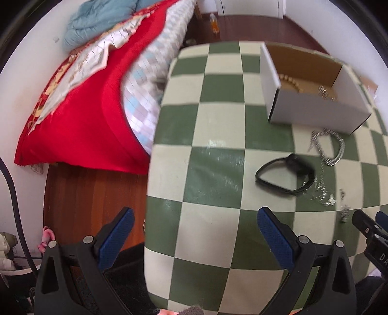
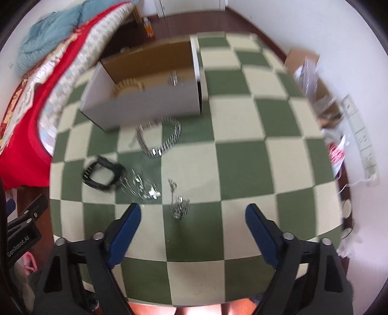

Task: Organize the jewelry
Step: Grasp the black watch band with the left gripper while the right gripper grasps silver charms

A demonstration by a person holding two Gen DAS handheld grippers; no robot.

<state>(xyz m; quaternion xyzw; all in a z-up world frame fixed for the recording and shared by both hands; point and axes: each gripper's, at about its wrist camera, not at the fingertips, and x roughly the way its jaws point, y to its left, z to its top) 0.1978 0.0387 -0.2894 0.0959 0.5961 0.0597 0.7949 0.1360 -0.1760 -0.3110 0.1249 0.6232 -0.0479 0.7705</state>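
A bench with a green and cream checked cover (image 1: 218, 126) stands beside a bed. A big red blanket (image 1: 92, 116) lies on the bed, with a crumpled blue cloth (image 1: 97, 19) behind it. An orange bottle (image 2: 148, 27) stands on the brown wooden floor (image 1: 92, 198). A brown cardboard box of papers (image 2: 312, 80) sits near the white wall.

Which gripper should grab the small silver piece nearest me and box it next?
Right. The right gripper is open with the small silver piece nearly between its fingers; the left gripper hangs open over bare table edge.

Bedroom (red quilt (image 1: 97, 116), bedding)
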